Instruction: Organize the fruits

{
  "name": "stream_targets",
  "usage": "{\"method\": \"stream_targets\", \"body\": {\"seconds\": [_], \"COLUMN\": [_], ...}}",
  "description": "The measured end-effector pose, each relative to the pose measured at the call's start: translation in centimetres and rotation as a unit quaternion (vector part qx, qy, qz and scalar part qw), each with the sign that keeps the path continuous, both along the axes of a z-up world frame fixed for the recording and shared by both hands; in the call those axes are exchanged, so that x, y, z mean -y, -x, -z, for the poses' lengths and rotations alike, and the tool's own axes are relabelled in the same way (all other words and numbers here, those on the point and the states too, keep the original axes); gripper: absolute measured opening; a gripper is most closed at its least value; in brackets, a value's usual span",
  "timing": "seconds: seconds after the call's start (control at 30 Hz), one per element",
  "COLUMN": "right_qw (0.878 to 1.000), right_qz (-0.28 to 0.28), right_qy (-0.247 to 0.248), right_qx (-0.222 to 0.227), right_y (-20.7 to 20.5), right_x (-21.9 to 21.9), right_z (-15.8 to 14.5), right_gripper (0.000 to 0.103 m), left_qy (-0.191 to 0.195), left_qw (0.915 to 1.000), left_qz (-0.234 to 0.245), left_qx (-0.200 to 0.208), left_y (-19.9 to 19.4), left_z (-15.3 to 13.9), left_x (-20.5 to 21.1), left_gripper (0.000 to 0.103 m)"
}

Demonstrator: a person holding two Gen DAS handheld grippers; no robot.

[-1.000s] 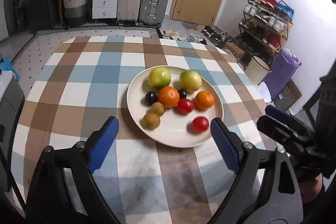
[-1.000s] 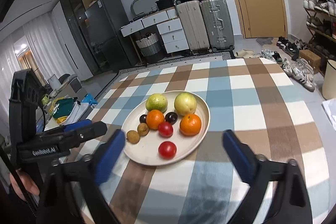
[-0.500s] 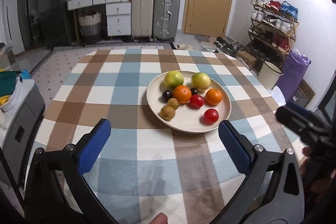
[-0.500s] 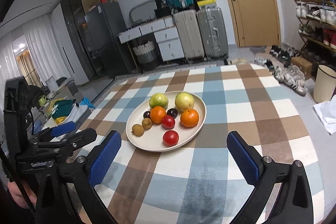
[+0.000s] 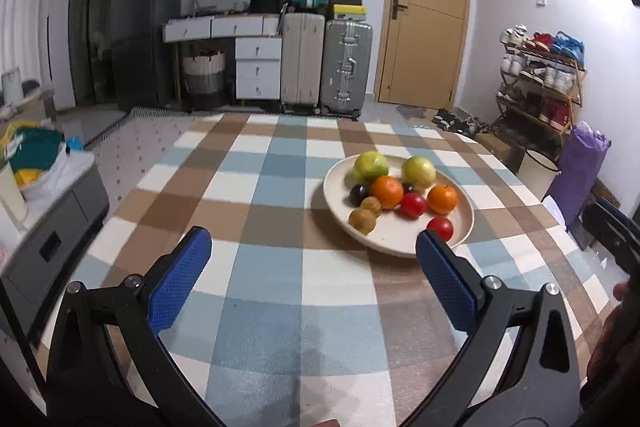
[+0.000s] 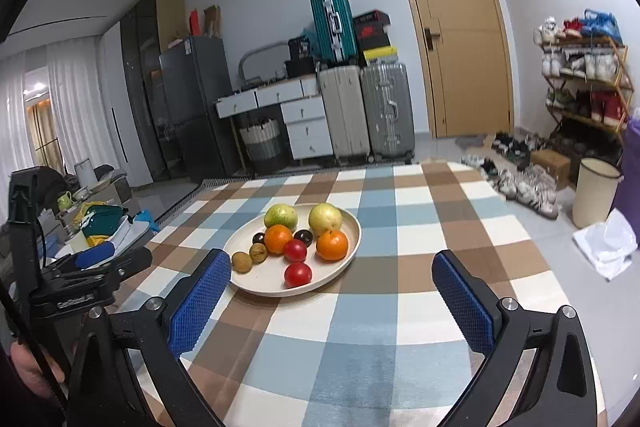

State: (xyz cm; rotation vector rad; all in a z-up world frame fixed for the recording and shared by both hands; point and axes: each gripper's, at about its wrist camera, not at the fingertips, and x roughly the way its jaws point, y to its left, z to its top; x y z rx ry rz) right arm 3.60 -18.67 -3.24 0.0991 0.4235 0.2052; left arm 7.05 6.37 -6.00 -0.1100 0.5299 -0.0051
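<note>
Left wrist view: the left gripper (image 5: 312, 259) stands with its jaws spread wide and nothing between the blue pads (image 5: 180, 285). It is held above the checked tablecloth (image 5: 264, 267), short of the cream plate (image 5: 400, 245); the right pad overlaps the plate's near rim in the picture. All the fruit lies on the plate. At the plate's far side sit a green fruit (image 5: 371, 165) and a yellow-green fruit (image 5: 418, 172). Nearer from these are two oranges (image 5: 386, 191), one toward the plate's middle and one toward its right. A dark plum (image 5: 359, 195) lies left of the middle orange. Two brown fruits (image 5: 362, 221) occupy the plate's left near part. Two red fruits (image 5: 413, 205) lie toward the near right. At the frame's right edge, part of the other tool is visible, blurred.

Right wrist view: the right gripper (image 6: 330, 287) is likewise wide open and empty, above the tablecloth on the near side of the plate (image 6: 352, 251). The left gripper (image 6: 100, 263) appears left of the plate, clear of it. The fruit arrangement on the plate matches the other view.
</note>
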Motion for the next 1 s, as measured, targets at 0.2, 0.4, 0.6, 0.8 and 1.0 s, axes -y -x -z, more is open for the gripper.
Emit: {"method": "stream_targets", "body": {"seconds": [0.2,0.4,0.6,0.8,1.0], "right_qw": [0.999,0.996,0.998,0.996,0.996], "right_qz": [-0.011,-0.004,-0.009,-0.005,-0.005], "right_qy": [0.022,0.027,0.038,0.067,0.068], "right_qx": [0.047,0.084,0.058,0.052,0.051], "right_y": [1.6,2.5,1.3,1.3,1.5], "right_x": [-0.8,-0.8,-1.4,-2.4,-2.6], "right_z": [0.3,1.1,1.6,1.9,2.0], "right_gripper": [0.102,0.102,0.102,0.103,0.102], "left_qy": [-0.003,-0.005,-0.041,-0.057,-0.055], "left_qw": [0.9997,0.9992,0.9978,0.9927,0.9929], "left_qz": [-0.016,-0.028,-0.018,-0.009,-0.011], "left_qx": [0.016,0.027,0.049,0.106,0.105], "left_y": [0.6,0.8,1.4,3.5,3.4], "left_z": [1.3,2.1,2.1,1.3,1.1], "left_x": [-1.0,-1.6,-0.1,1.1,1.1], "left_gripper": [0.102,0.102,0.102,0.102,0.102]}}
